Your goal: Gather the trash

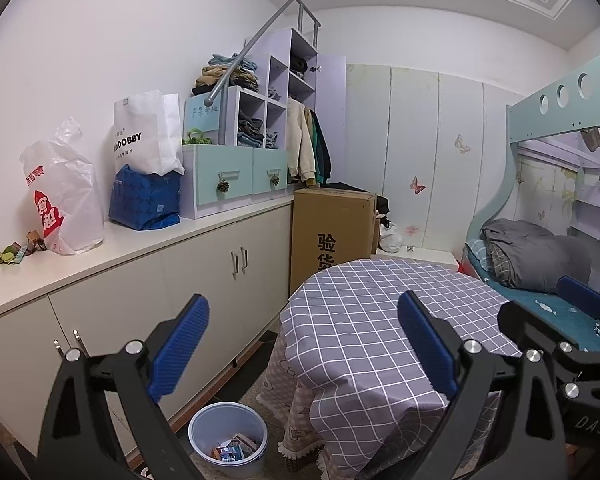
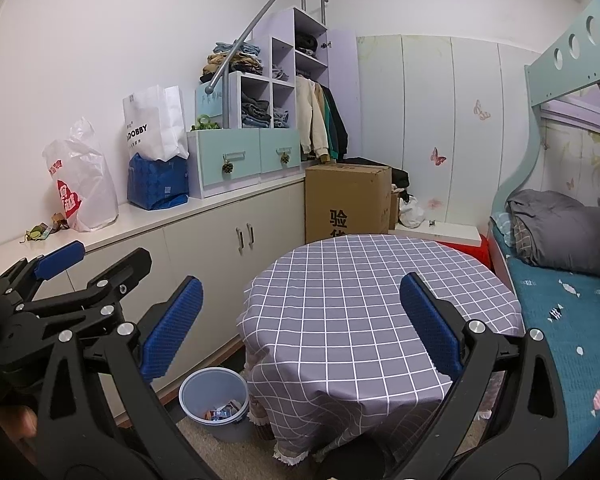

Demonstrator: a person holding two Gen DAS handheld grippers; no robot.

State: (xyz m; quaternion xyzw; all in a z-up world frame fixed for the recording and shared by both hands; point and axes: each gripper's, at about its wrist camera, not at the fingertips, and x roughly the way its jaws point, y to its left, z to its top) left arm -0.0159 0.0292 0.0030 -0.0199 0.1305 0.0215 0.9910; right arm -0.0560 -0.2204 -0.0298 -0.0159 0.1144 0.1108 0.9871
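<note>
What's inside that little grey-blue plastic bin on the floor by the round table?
The grey-blue plastic bin holds a small heap of colourful wrappers and small packets at the bottom. Its near wall hides part of the floor of the bin, so anything lying there cannot be seen.

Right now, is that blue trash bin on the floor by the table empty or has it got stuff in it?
Partly filled. The trash bin stands upright beside the round table, with a few wrappers covering its bottom; most of its inner wall shows bare.
</note>
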